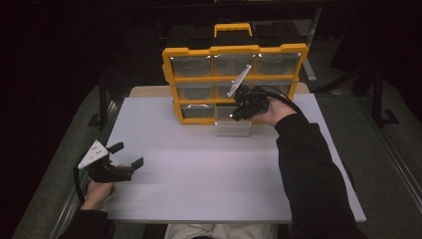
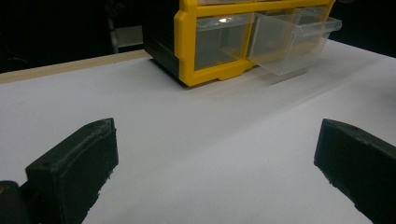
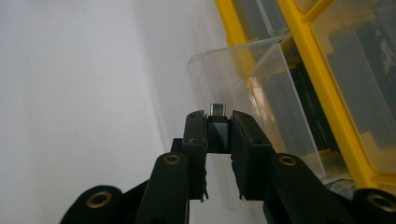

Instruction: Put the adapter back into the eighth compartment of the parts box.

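A yellow-framed organizer (image 1: 169, 84) with clear drawers stands upright at the back of the white table (image 1: 199, 174). Its bottom middle drawer (image 1: 232, 128) is pulled out. My right gripper (image 1: 238, 112) hovers just above that drawer. In the right gripper view it (image 3: 218, 122) is shut on a small black part with a silvery metal tip (image 3: 217, 110), held over the open clear drawer (image 3: 243, 79). My left gripper (image 1: 129, 154) rests near the table's front left, jaws wide apart with nothing between them. In the left gripper view it (image 2: 215, 130) faces the organizer (image 2: 187, 46) and the open drawer (image 2: 292, 44) from afar.
The organizer has a yellow carry handle (image 1: 232, 27) on top and several shut clear drawers (image 1: 191, 65). A dark floor surrounds the table. A metal rail (image 1: 398, 159) runs along the right side.
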`<state>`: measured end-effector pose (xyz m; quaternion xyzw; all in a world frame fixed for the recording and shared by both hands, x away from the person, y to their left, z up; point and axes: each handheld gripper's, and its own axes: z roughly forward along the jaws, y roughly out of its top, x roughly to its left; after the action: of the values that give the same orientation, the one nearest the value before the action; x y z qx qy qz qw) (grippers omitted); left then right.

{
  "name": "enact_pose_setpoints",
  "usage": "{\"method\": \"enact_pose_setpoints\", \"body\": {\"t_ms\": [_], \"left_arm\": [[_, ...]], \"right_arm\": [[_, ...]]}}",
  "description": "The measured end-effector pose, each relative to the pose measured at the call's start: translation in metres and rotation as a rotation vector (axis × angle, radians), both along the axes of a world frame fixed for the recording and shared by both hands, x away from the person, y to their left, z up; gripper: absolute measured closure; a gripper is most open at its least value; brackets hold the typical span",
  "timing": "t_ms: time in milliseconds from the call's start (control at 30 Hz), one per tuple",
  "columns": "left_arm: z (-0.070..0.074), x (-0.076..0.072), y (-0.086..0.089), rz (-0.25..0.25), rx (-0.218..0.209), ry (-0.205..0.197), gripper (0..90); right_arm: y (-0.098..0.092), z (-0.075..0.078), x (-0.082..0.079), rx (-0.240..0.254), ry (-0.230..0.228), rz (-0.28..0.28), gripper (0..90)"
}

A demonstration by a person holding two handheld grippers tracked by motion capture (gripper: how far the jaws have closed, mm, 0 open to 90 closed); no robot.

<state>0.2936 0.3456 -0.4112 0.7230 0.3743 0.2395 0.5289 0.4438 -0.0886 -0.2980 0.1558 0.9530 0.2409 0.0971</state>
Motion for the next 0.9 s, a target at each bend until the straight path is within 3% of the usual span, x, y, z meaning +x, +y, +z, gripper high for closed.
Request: {"method": "enact_pose_setpoints", "body": {"t_ms": [433, 900], "left_arm": [[0.000, 0.000, 0.000, 0.001, 0.002, 0.000, 0.0], [0.000, 0.000, 0.000, 0.000, 0.003, 0.001, 0.0]], "right_arm": [[0.000, 0.000, 0.010, -0.015, -0.010, -0.019, 75.0], [0.010, -0.016, 0.024, -0.025, -0.015, -0.019, 75.0]]}}
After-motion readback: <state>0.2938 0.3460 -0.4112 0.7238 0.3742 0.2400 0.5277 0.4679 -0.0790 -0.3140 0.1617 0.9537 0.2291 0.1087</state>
